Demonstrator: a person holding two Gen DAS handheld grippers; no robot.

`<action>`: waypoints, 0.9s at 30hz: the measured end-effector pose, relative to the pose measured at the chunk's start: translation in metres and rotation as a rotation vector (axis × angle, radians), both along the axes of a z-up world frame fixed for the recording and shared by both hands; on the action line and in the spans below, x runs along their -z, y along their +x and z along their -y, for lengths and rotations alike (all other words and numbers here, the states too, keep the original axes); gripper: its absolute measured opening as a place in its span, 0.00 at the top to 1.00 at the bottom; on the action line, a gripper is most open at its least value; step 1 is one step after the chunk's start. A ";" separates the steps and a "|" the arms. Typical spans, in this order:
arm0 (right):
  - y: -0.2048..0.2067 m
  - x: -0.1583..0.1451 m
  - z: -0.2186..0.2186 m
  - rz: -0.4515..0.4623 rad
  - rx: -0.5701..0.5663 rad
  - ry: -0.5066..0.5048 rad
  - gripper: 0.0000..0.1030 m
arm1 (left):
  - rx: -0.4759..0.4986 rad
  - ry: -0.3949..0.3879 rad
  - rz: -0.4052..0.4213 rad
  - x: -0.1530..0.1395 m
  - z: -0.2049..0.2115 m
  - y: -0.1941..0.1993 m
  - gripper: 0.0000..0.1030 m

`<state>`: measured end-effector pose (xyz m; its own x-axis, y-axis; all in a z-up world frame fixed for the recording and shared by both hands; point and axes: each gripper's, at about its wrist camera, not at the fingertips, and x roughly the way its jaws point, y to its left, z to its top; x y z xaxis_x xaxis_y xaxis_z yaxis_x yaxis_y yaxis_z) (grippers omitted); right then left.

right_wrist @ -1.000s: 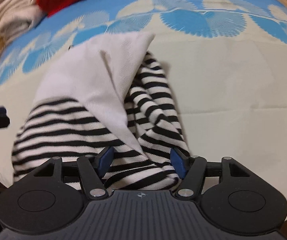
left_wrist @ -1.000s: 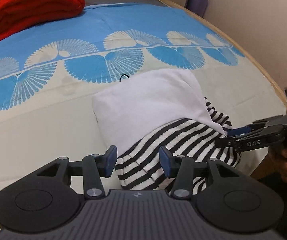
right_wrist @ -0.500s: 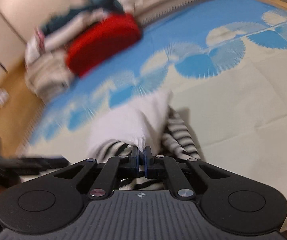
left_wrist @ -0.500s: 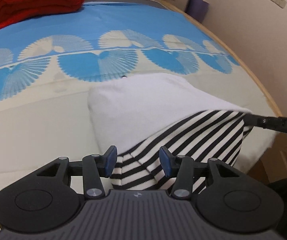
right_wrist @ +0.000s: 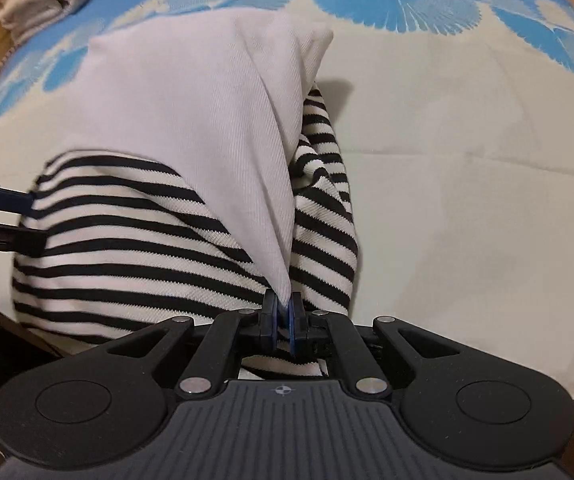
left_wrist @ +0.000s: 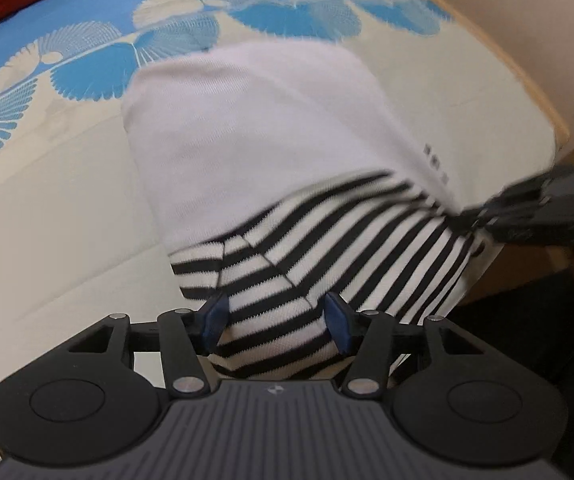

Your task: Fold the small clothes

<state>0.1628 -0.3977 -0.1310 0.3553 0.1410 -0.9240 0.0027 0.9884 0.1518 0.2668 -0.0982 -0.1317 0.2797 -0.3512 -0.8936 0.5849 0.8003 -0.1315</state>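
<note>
Striped garment [right_wrist: 135,248] on bed [right_wrist: 467,200], right gripper [right_wrist: 283,318] clamped on its edge, left gripper [left_wrist: 275,320] opening around its hem.

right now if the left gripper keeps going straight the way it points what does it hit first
Likely the black-and-white striped knit fabric of the small garment: it already lies between the opening fingers of the left gripper, directly ahead, though depth is unclear.

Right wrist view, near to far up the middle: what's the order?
Right gripper shut on fabric → striped part of the garment → its white part → blue fan-pattern band of the bedspread.
</note>
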 end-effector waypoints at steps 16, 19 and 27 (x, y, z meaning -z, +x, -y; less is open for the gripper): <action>0.005 -0.041 0.037 0.240 0.197 0.143 0.63 | 0.050 0.009 -0.042 0.012 -0.007 0.014 0.39; 0.012 -0.050 0.055 0.338 0.322 0.236 0.52 | -0.067 -0.084 -0.039 0.000 -0.030 0.030 0.38; 0.079 -0.016 0.050 0.234 0.467 0.381 0.39 | -0.312 -0.076 0.006 -0.010 -0.071 0.055 0.38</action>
<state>0.2419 -0.4479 -0.1151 0.6450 0.2255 -0.7301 0.3438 0.7677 0.5408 0.3222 -0.0272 -0.1221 0.3896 -0.3134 -0.8660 0.3135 0.9293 -0.1952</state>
